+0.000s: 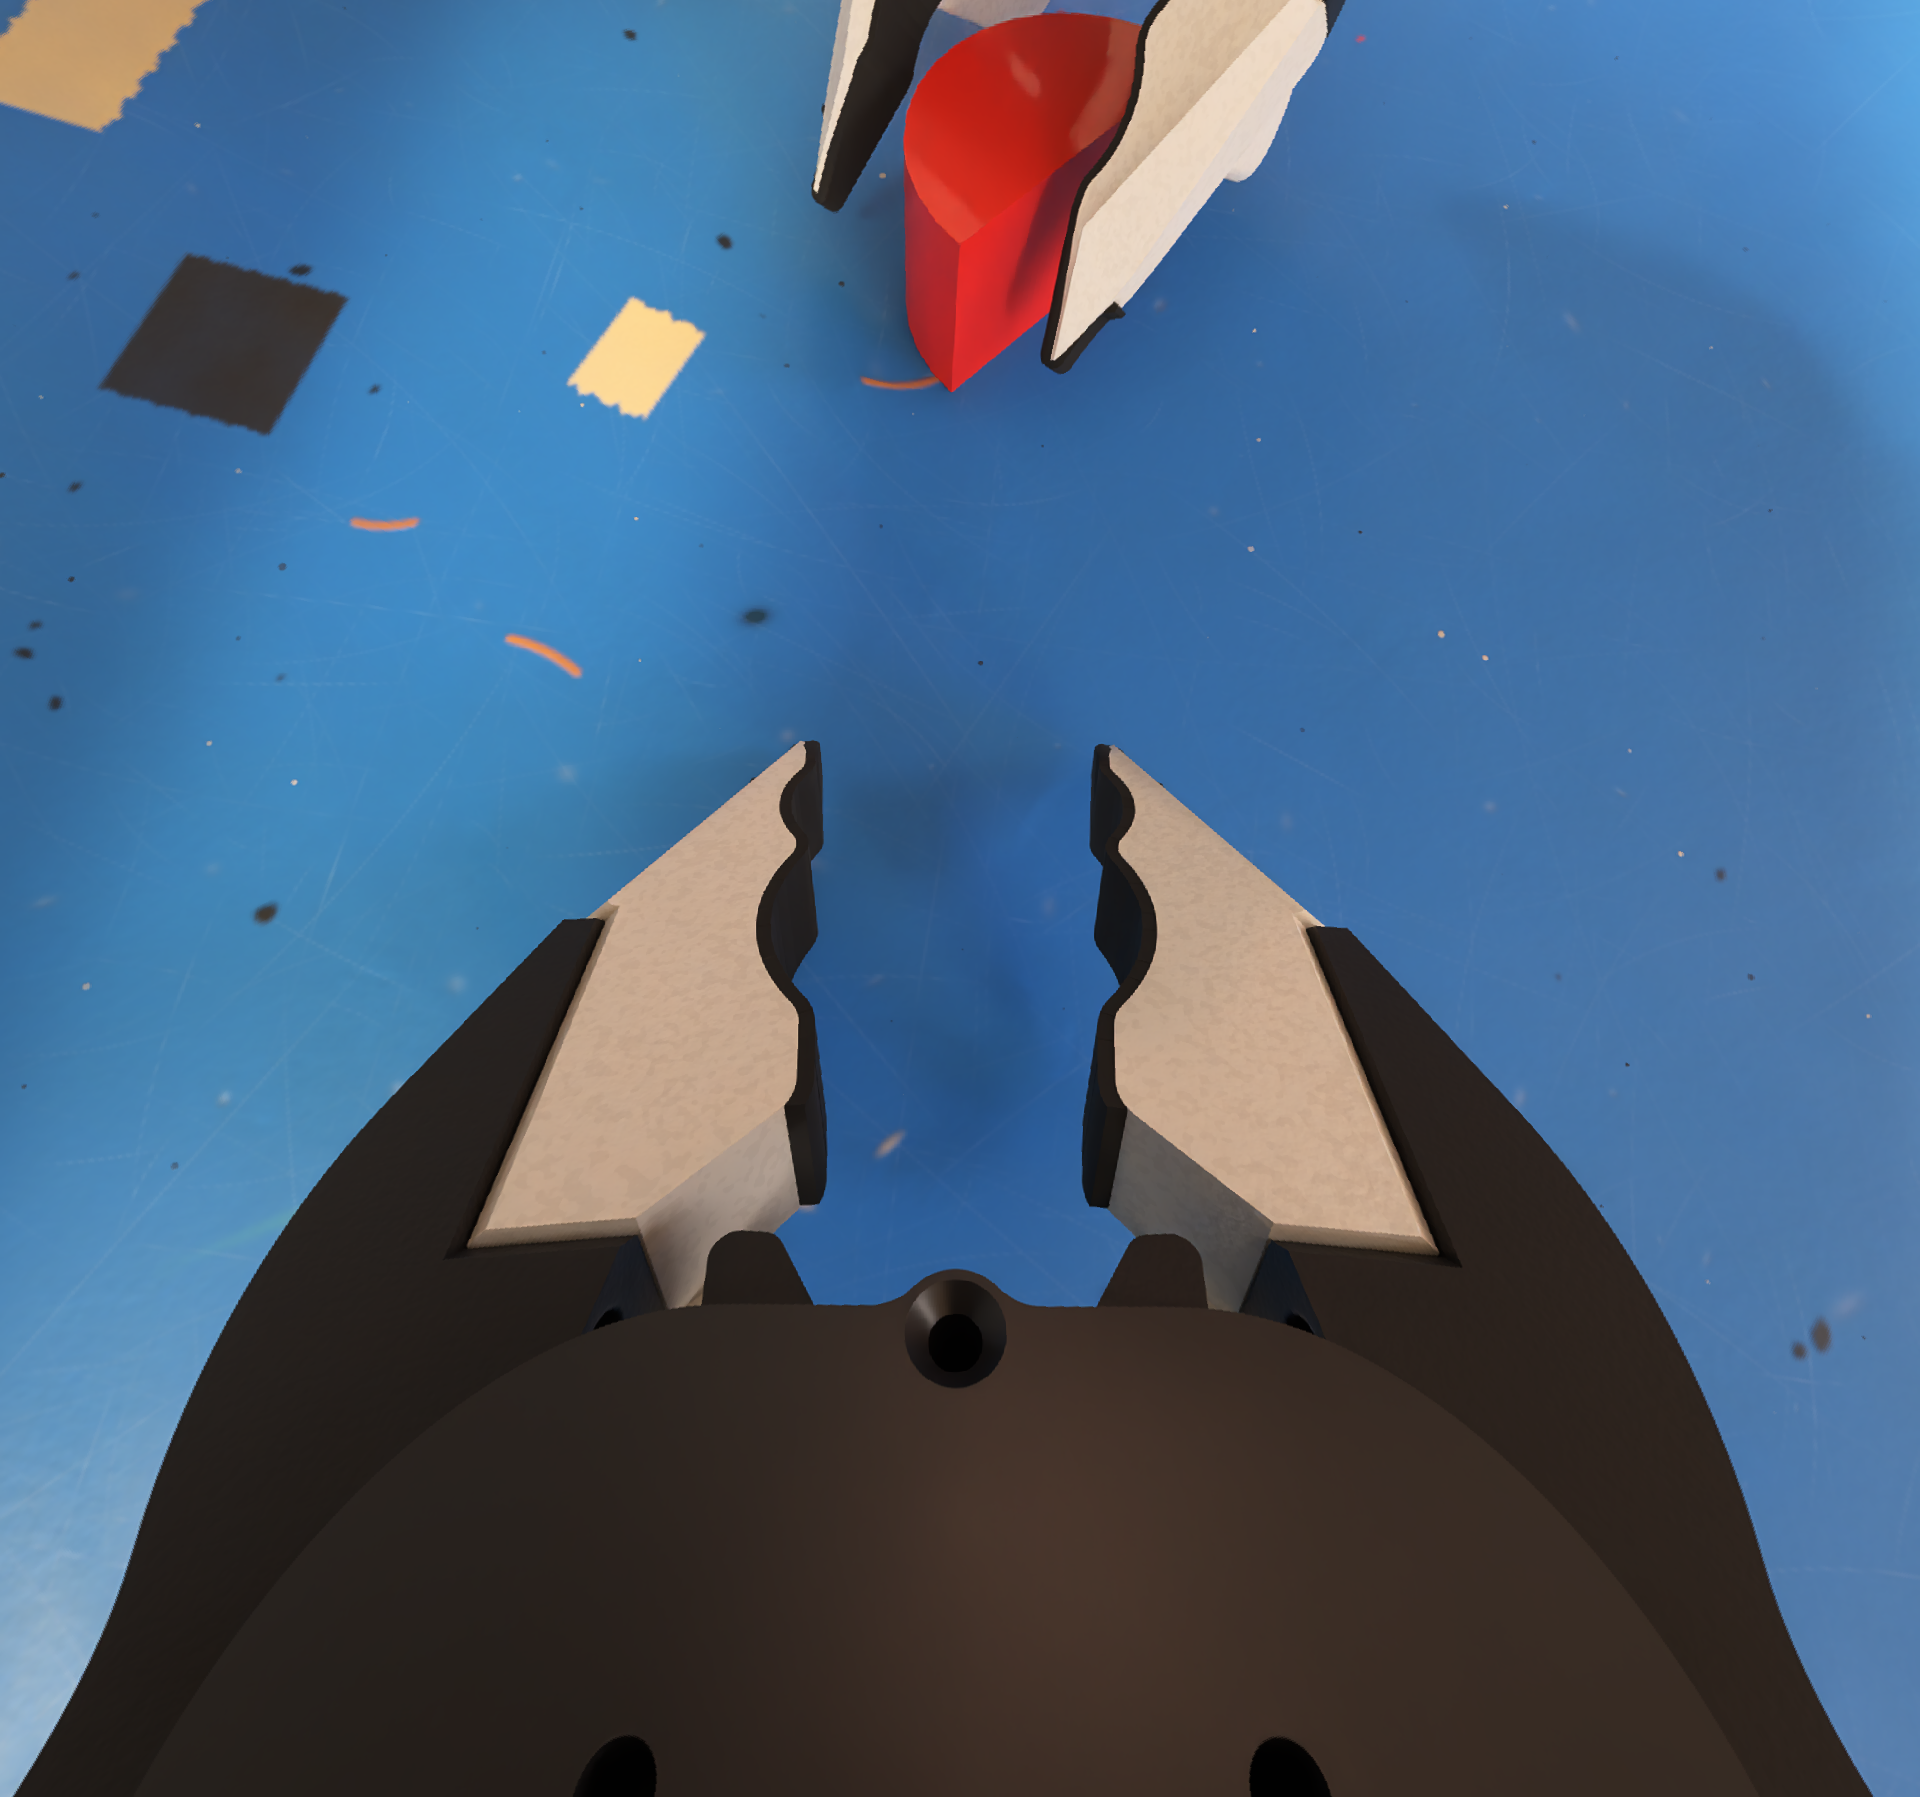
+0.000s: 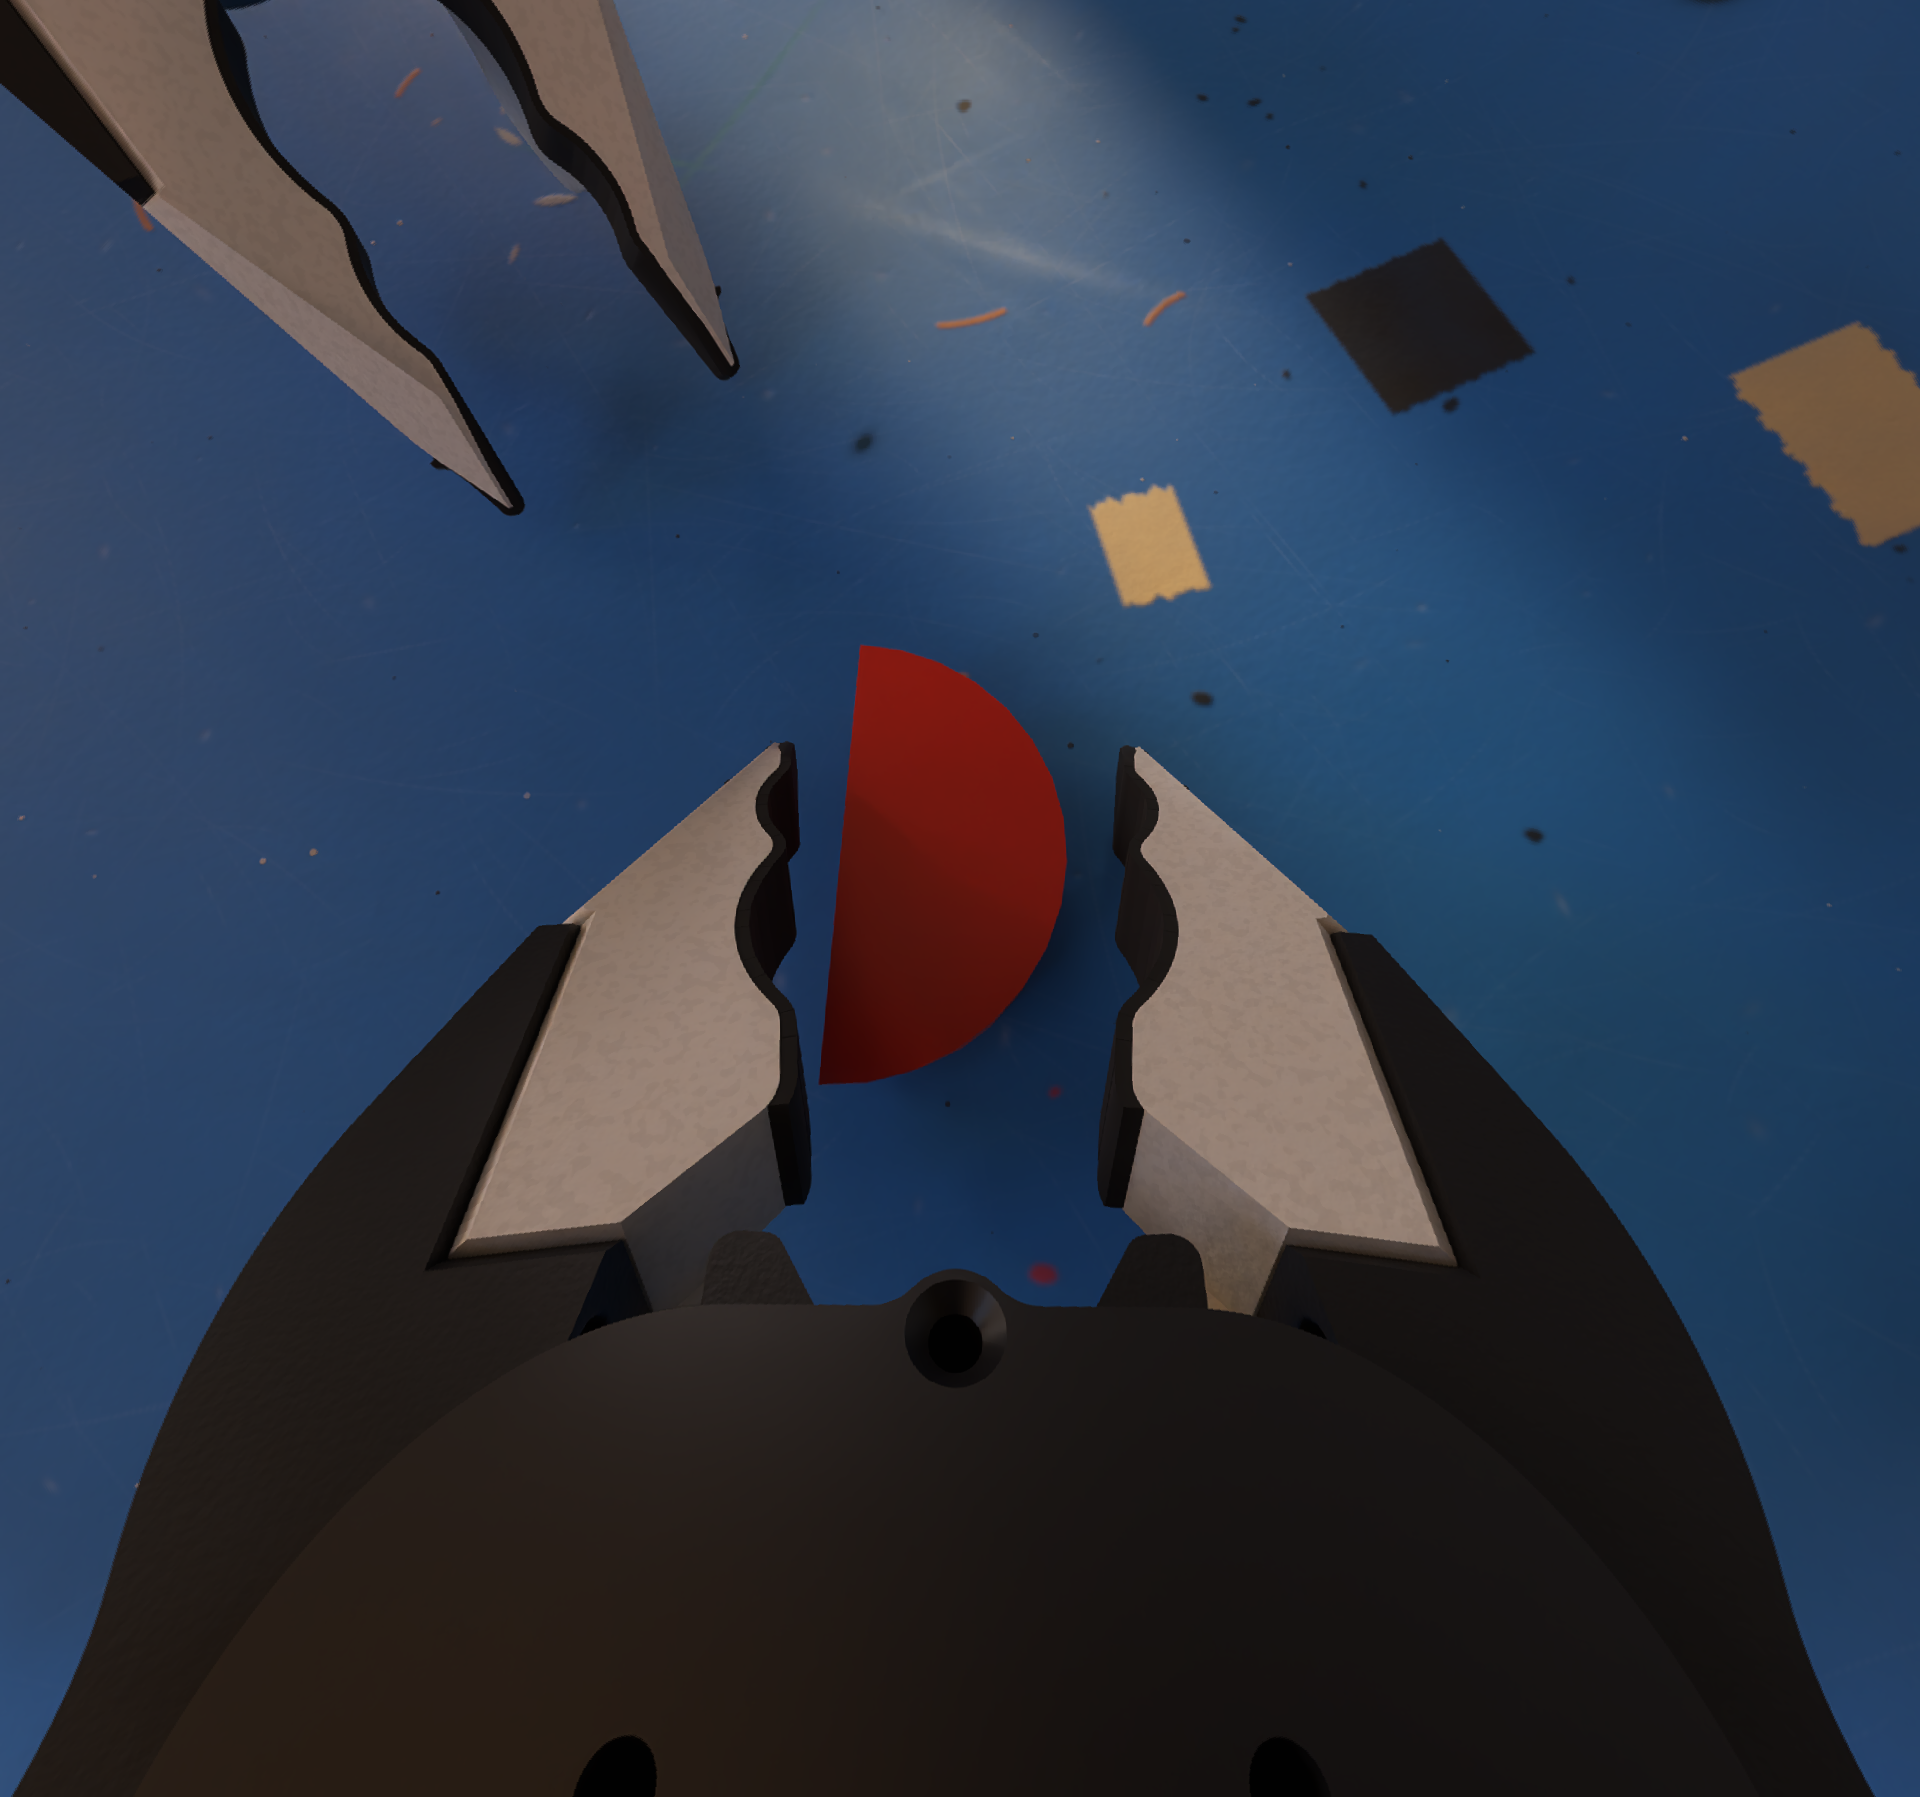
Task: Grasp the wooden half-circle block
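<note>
A red half-circle block (image 2: 940,874) stands on the blue table between the fingers of my right gripper (image 2: 956,750). Its flat side faces the left finger and its curved side faces the right finger. The right gripper is open, with a small gap on each side of the block. In the left wrist view the same block (image 1: 992,178) shows at the top middle, with the right gripper (image 1: 945,282) straddling it from above. My left gripper (image 1: 954,750) is open and empty, above the table some way short of the block. It also shows in the right wrist view (image 2: 623,438) at the upper left.
The blue table top (image 1: 1455,604) carries flat patches: a black square (image 1: 223,345), a small tan patch (image 1: 636,357) and a larger tan patch (image 1: 99,38). Small orange curls and dark specks lie scattered about. In the right wrist view the patches lie at the right.
</note>
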Robot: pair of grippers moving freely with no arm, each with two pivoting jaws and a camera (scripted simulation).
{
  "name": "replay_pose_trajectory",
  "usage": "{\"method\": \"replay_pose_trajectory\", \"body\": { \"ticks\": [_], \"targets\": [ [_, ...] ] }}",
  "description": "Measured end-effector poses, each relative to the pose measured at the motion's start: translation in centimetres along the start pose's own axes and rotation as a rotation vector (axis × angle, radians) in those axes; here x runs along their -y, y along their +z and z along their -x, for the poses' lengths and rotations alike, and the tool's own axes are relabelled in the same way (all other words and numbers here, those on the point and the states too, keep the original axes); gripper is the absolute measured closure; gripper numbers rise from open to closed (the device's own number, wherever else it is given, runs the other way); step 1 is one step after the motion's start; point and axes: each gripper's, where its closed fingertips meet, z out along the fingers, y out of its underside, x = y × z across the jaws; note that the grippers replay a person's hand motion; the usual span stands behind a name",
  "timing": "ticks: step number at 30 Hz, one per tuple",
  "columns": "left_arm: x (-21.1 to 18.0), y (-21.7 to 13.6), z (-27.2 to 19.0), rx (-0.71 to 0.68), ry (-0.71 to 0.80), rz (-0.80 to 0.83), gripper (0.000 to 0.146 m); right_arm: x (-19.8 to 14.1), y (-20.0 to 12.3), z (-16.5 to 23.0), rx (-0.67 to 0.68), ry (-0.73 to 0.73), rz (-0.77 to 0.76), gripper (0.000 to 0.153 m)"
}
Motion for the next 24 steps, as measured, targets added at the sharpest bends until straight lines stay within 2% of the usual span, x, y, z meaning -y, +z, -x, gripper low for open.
{"method": "replay_pose_trajectory", "body": {
  "ticks": [24],
  "targets": [
    [0.00,-0.02,0.01,-0.002,-0.003,-0.001,0.094,0.28,0.09,0.14,-0.001,-0.019,-0.011,0.093]
  ]
}}
